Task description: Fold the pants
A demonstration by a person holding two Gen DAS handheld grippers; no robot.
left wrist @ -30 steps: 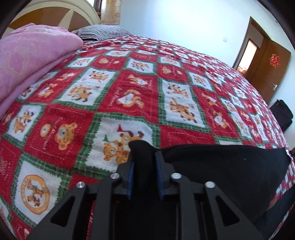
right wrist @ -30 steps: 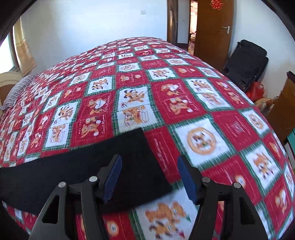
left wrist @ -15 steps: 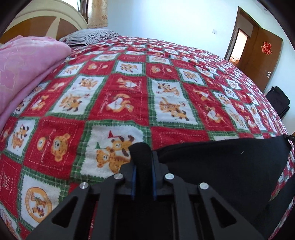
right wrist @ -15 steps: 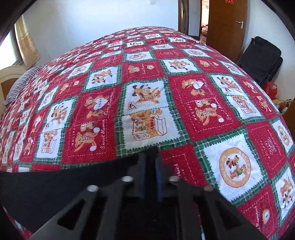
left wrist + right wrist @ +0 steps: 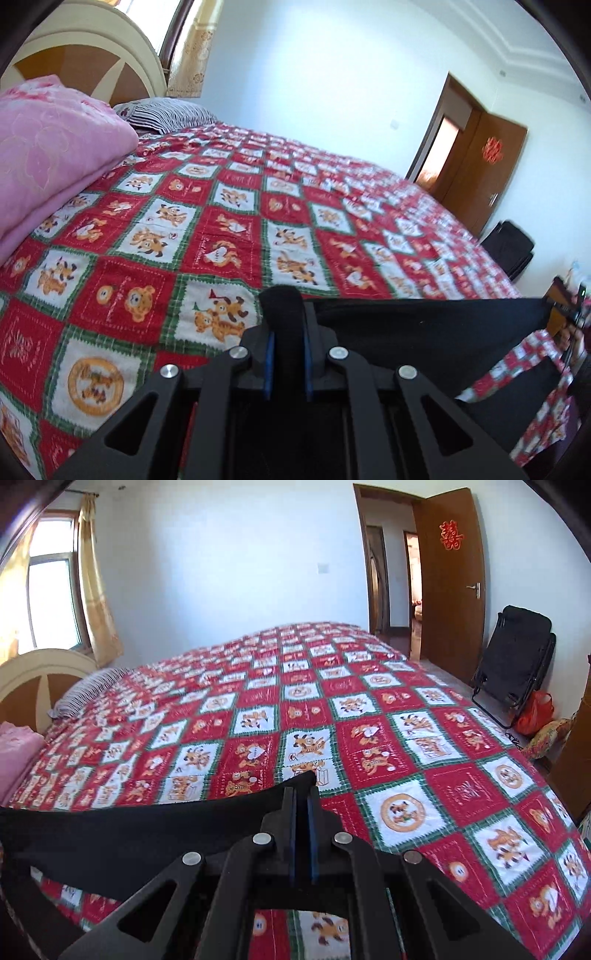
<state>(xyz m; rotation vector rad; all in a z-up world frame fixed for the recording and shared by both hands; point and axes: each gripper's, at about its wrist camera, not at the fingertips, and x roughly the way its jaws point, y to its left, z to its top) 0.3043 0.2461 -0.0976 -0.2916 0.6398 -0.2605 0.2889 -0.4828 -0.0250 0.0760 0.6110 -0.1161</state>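
The black pants (image 5: pixel 424 328) hang stretched between my two grippers above the red patchwork bedspread (image 5: pixel 229 229). My left gripper (image 5: pixel 286 314) is shut on one corner of the pants, with a bunch of black cloth sticking up between its blue pads. My right gripper (image 5: pixel 303 805) is shut on the other corner of the pants (image 5: pixel 147 834), which stretch away to the left in that view. The top edge of the cloth is taut and lifted off the bed. The lower part of the pants is hidden behind the gripper bodies.
A folded pink blanket (image 5: pixel 48 158) and a striped pillow (image 5: pixel 166 114) lie at the head of the bed by the headboard (image 5: pixel 81 62). A folded black chair (image 5: pixel 513 664) and a red bag (image 5: pixel 535 716) stand by the open wooden door (image 5: pixel 450 579).
The right gripper closed on the pants corner, having been open a second ago. Both grippers then rose, lifting the pants edge off the bedspread and pulling it taut.
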